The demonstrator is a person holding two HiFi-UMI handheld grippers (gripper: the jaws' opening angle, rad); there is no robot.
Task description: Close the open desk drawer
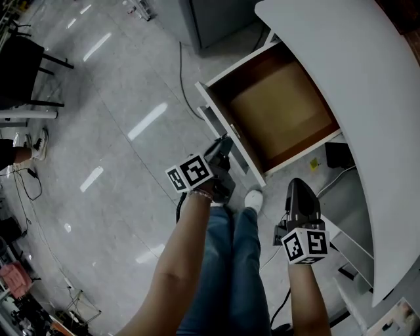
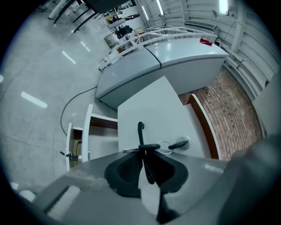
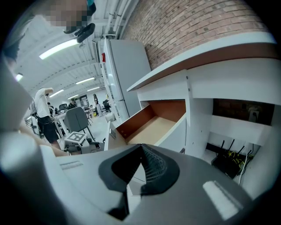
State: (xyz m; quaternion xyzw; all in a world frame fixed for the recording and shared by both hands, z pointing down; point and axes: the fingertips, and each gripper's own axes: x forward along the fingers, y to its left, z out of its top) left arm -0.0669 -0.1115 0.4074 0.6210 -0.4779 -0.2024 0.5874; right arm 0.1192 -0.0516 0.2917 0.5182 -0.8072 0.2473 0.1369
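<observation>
The desk drawer [image 1: 213,105] stands pulled out from under the white desk, its brown wooden inside [image 1: 279,105] bare. My left gripper [image 1: 222,146] is at the white drawer front [image 2: 153,110], shut on the thin black handle [image 2: 140,132] that runs between its pads [image 2: 127,165]. A key on a ring [image 2: 178,144] sits in the lock beside the handle. My right gripper [image 1: 296,186] hangs lower right, below the desk edge, shut with nothing in it. In the right gripper view its tips [image 3: 141,148] point toward the open drawer [image 3: 151,127].
The curved white desk top [image 1: 367,98] overhangs the drawer. A black box [image 1: 338,154] and a router [image 3: 228,160] sit under the desk. A cable [image 1: 184,79] trails across the floor by a grey cabinet [image 1: 216,20]. The person's jeans-clad legs [image 1: 230,262] stand below the drawer front.
</observation>
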